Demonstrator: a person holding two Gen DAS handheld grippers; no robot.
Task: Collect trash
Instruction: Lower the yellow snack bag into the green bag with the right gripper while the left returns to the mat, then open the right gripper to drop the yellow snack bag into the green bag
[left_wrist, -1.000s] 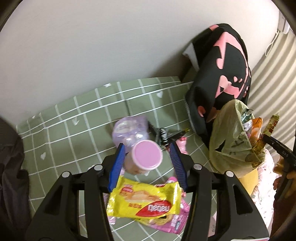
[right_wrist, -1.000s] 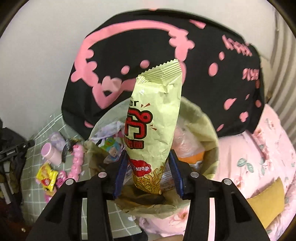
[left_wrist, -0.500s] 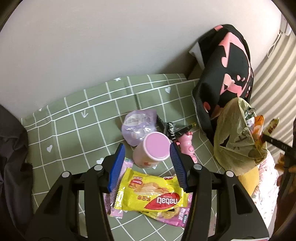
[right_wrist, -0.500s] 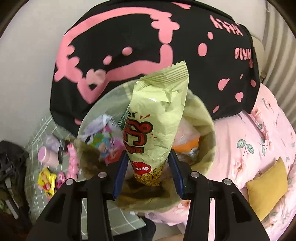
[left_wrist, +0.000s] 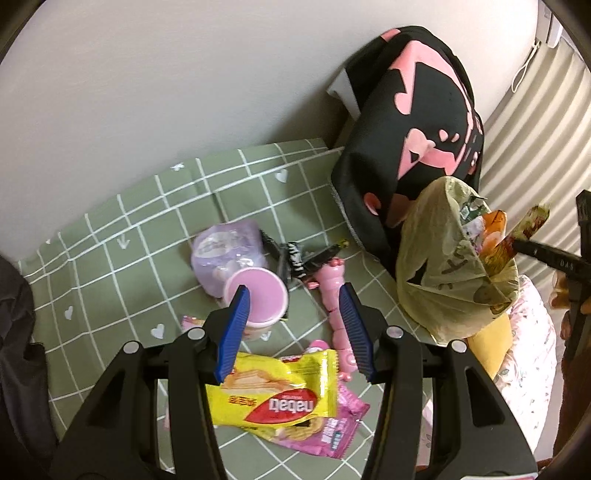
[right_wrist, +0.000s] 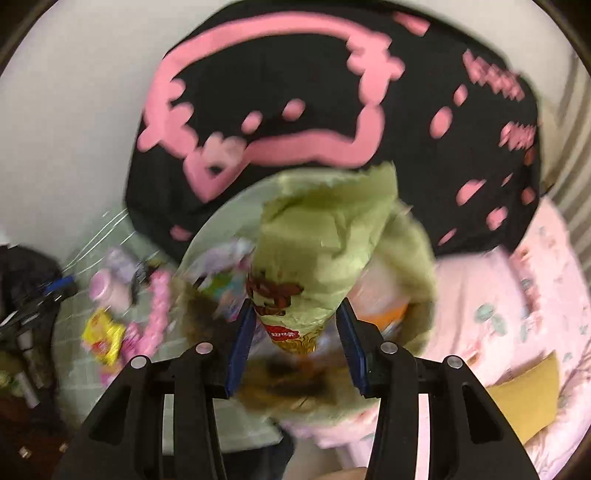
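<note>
Left gripper (left_wrist: 295, 328): jaws apart, nothing between the pads. It hangs above the green checked cloth (left_wrist: 147, 236), pointing down at the litter.

Litter on the cloth, left wrist view:
- Pink cup (left_wrist: 258, 295), just ahead of the left blue pad, leaning against a pale purple bag (left_wrist: 225, 247).
- Yellow biscuit pack (left_wrist: 280, 395), below the jaws, lying on top of a pink wrapper (left_wrist: 332, 432).
- Pink strip of sweets (left_wrist: 334, 291), beside the right blue pad.
- Black wrappers (left_wrist: 295, 254), between the purple bag and the pink strip.

Trash bag (left_wrist: 443, 266): olive green, mouth open, standing at the right edge of the cloth, against a black cushion w/ pink print (left_wrist: 417, 122). Already holds several wrappers.

Right gripper (right_wrist: 295, 328): closed on a pale green snack bag (right_wrist: 325, 251), held by its lower end, upper end pointing away from the camera. Right wrist view is blurred, so pad contact is not sharp, but the snack bag fills the gap between the pads. The snack bag sits over the trash bag's open mouth. In the left wrist view the same snack bag shows edge-on at the trash bag's rim, w/ the right gripper's black finger on it.

Beyond the trash bag: pink floral bedding (right_wrist: 517, 295) and a yellow pillow (right_wrist: 528, 384). Striped curtain (left_wrist: 532, 122) at far right.
</note>
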